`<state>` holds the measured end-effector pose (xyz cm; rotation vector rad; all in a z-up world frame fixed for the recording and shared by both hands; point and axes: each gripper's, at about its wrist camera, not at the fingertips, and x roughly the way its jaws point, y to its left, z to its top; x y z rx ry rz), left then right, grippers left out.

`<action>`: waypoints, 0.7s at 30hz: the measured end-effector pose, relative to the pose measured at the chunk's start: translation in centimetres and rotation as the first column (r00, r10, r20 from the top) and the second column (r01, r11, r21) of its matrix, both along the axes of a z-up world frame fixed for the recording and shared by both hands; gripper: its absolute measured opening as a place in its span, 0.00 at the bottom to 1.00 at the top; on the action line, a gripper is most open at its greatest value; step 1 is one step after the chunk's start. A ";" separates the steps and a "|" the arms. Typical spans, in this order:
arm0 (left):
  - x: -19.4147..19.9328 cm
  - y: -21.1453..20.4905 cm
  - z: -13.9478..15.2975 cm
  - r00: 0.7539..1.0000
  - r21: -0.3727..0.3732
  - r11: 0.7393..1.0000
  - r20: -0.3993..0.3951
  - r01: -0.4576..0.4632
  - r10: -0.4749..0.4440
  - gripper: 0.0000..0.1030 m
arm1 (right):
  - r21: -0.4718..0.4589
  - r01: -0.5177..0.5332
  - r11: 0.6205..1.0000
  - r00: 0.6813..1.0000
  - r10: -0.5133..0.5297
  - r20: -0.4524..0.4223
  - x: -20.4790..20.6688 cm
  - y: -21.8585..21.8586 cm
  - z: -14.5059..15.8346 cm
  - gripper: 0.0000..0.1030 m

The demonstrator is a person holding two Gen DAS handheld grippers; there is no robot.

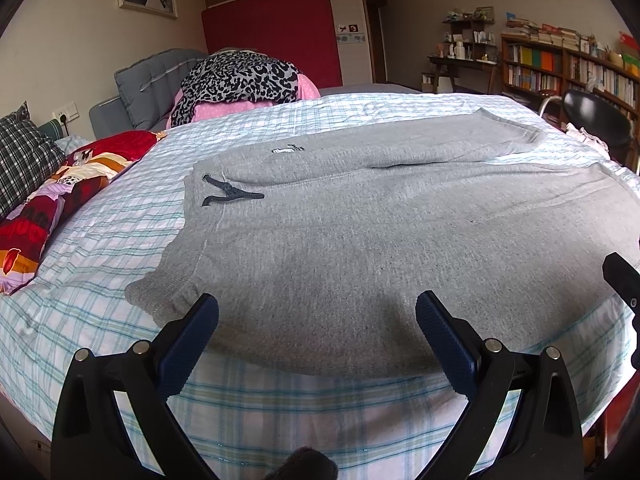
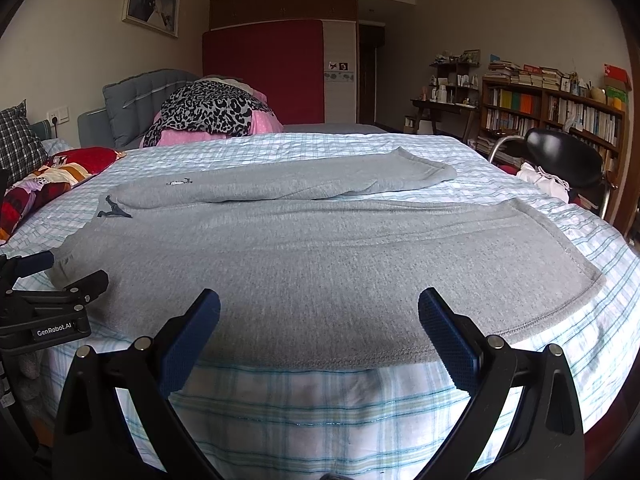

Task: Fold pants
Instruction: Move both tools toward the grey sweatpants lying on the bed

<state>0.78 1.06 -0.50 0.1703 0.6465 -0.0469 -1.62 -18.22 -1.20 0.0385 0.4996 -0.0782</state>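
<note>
Grey sweatpants (image 1: pixel 360 240) lie flat across the checked bed (image 1: pixel 100 320), waistband with a dark drawstring (image 1: pixel 228 194) to the left, both legs reaching right. They also show in the right wrist view (image 2: pixel 340 248). My left gripper (image 1: pixel 318 312) is open and empty, just above the near edge of the pants by the waist end. My right gripper (image 2: pixel 320 312) is open and empty over the near leg's edge, close to the hem (image 2: pixel 560 308). The left gripper shows at the left of the right wrist view (image 2: pixel 60 280); part of the right one shows at the right edge of the left wrist view (image 1: pixel 622 280).
Patterned pillows (image 1: pixel 48 208) and a leopard-print heap (image 1: pixel 240 80) lie at the bed's left and far end. A black chair (image 2: pixel 568 160), a bookshelf (image 2: pixel 552 112) and a desk stand at the right. The bed's front edge drops off just below the grippers.
</note>
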 end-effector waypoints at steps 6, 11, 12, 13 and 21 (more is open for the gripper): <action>0.0 0.1 0.1 1.000 0.001 1.000 -0.001 -0.005 0.005 0.95 | -0.002 0.003 1.000 1.000 -0.003 0.002 0.0 -0.2 0.1 0.97; 0.1 0.0 0.3 1.000 0.011 1.000 0.006 -0.007 0.007 0.95 | -0.003 0.012 1.000 1.000 -0.012 0.012 0.1 -0.5 0.5 0.97; 0.2 0.0 0.3 1.000 0.012 1.000 0.006 -0.008 0.008 0.95 | -0.002 0.012 1.000 1.000 -0.012 0.013 0.2 -0.6 0.5 0.97; 0.3 0.0 0.3 1.000 0.013 1.000 0.006 -0.009 0.008 0.95 | -0.001 0.012 1.000 1.000 -0.012 0.014 0.2 -0.7 0.6 0.97; 0.8 0.2 0.8 1.000 0.018 1.000 0.018 -0.015 0.015 0.95 | -0.012 0.003 1.000 1.000 -0.003 0.013 0.8 -0.4 0.7 0.97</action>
